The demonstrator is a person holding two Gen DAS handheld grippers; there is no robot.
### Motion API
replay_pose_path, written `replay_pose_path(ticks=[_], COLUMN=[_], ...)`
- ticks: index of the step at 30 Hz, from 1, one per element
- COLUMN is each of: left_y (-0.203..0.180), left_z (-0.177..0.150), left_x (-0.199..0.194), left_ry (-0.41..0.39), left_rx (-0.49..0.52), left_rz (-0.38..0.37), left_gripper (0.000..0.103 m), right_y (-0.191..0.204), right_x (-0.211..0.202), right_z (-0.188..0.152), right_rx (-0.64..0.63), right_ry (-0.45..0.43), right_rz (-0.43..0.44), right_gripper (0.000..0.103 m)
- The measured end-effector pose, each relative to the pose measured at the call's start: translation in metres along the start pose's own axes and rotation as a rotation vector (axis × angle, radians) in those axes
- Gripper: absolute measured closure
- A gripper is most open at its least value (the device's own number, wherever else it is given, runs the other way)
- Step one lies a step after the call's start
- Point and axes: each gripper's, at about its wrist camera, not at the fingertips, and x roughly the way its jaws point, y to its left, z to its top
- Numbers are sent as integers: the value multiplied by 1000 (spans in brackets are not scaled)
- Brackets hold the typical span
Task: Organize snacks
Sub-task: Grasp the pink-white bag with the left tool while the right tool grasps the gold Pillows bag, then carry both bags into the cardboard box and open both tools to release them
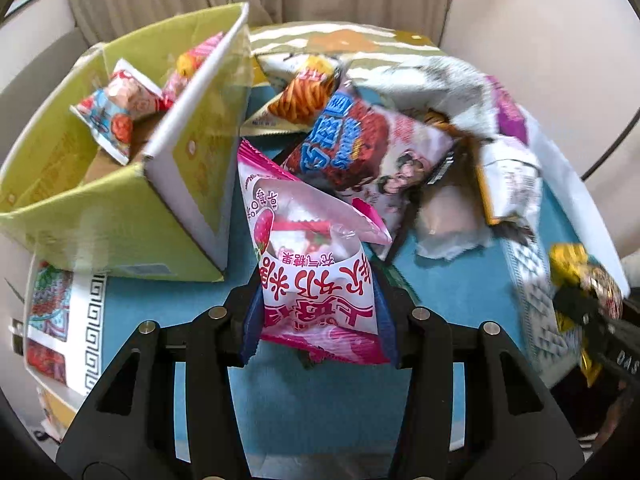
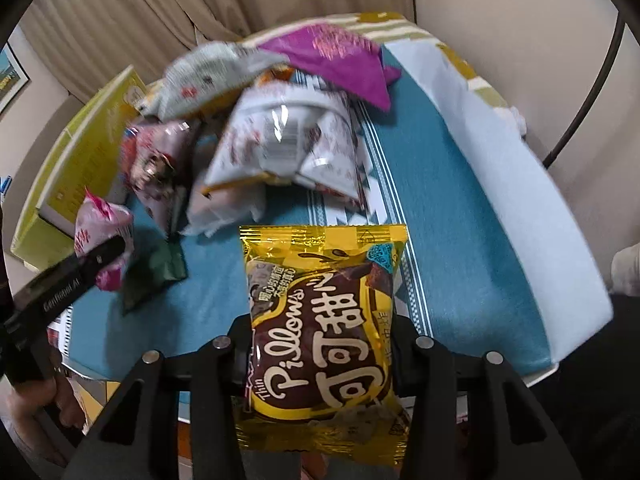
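My left gripper (image 1: 320,320) is shut on a pink strawberry candy bag (image 1: 308,264), held above the blue cloth just right of the green cardboard box (image 1: 120,216). The box holds a few small snack packs (image 1: 116,108). My right gripper (image 2: 322,344) is shut on a yellow and brown Pillows snack bag (image 2: 320,320), held above the table's near side. In the right wrist view the left gripper (image 2: 72,268) and the pink bag (image 2: 104,236) show at the left. A pile of snack bags (image 1: 360,148) lies beyond, also in the right wrist view (image 2: 280,136).
The table has a blue patterned cloth (image 2: 432,208) with a white band (image 2: 520,184) along its right edge. A purple bag (image 2: 340,60) tops the pile at the back. A dark green packet (image 2: 156,272) lies flat on the cloth. Curtains hang behind.
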Motion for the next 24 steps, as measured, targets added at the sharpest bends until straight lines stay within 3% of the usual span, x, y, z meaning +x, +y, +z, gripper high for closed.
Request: replay_pose_path(ticks=[7, 8, 16, 24], left_y=[7, 7, 54, 133], left_z=[13, 20, 65, 98], left_x=[-71, -77, -119, -110], left_ry=[-91, 11, -107, -89], left_rx=[-8, -30, -90, -147], left_rz=[-31, -110, -70, 3], left_gripper=[60, 59, 60, 59], right_y=[25, 30, 85, 167], right_x=[-49, -57, -94, -94], right_z=[19, 24, 61, 95], right_rx=[-41, -51, -154, -270], right_ry=[-111, -132, -243, -290], right_rz=[40, 47, 127, 234], right_gripper=[60, 60, 61, 61])
